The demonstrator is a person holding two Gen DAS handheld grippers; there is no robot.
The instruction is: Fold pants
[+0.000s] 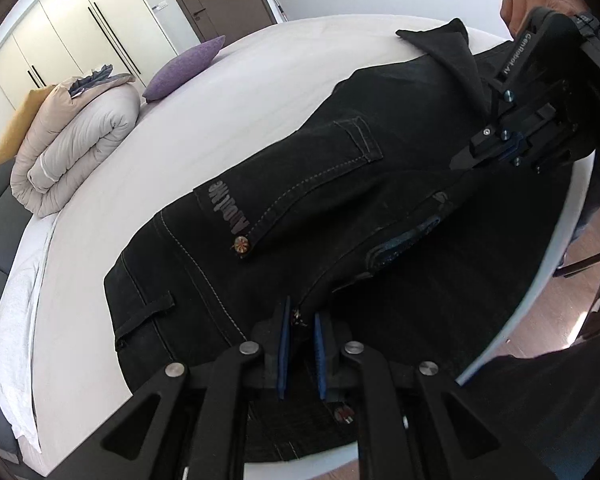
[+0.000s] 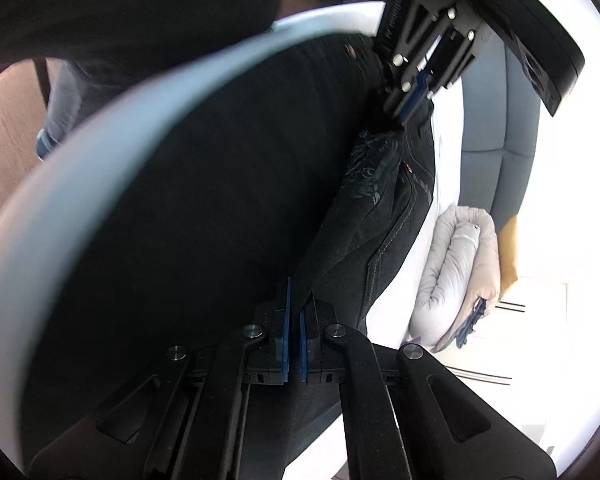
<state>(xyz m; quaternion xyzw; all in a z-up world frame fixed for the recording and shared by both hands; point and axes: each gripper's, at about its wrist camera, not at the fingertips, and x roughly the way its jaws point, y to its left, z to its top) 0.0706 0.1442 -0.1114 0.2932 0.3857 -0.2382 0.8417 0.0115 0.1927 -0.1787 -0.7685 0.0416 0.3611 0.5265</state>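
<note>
The black pants lay spread across the white bed, their waist end toward the left gripper, whose jaws were clenched on a fold of the denim near the fly. The right gripper had its jaws pinched tight on an edge of the same cloth farther along, lifting it a little off the sheet. A rolled duvet and a purple pillow sat well apart from the pants.
</note>
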